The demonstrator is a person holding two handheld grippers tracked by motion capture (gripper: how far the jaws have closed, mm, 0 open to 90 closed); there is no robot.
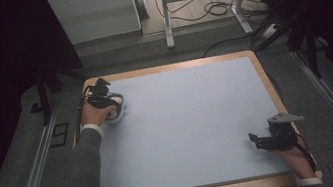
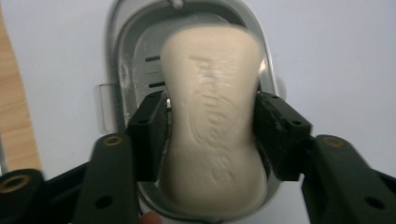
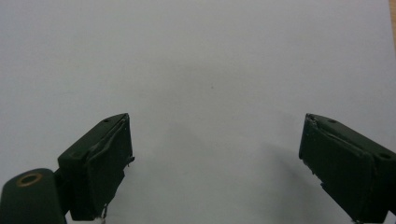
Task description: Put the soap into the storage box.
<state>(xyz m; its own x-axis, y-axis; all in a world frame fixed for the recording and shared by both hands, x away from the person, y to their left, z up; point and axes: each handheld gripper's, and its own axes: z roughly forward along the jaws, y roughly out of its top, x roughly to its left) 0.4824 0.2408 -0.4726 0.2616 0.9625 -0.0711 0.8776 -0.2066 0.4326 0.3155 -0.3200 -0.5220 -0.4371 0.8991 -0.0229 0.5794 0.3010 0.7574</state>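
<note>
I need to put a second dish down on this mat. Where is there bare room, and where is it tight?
The middle of the blue mat is bare, from the soap dish across to the right claw, and up to the far edge. It is crowded only at the far left corner, where the left claw grips the soap bar over the dish.

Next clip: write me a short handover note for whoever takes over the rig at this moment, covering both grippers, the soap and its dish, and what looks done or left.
Left gripper: shut on the bar of soap, one of its fingers against each long side, at the far left corner of the table.
Right gripper: open, holding nothing, over bare table surface near the front right edge.
Soap dish: directly under the soap; whether the bar is resting in it or lifted off cannot be told.
Done: the soap is gripped.
Left: probably lifting it out or setting it down in the dish, then releasing. The right gripper has no part yet.
</note>
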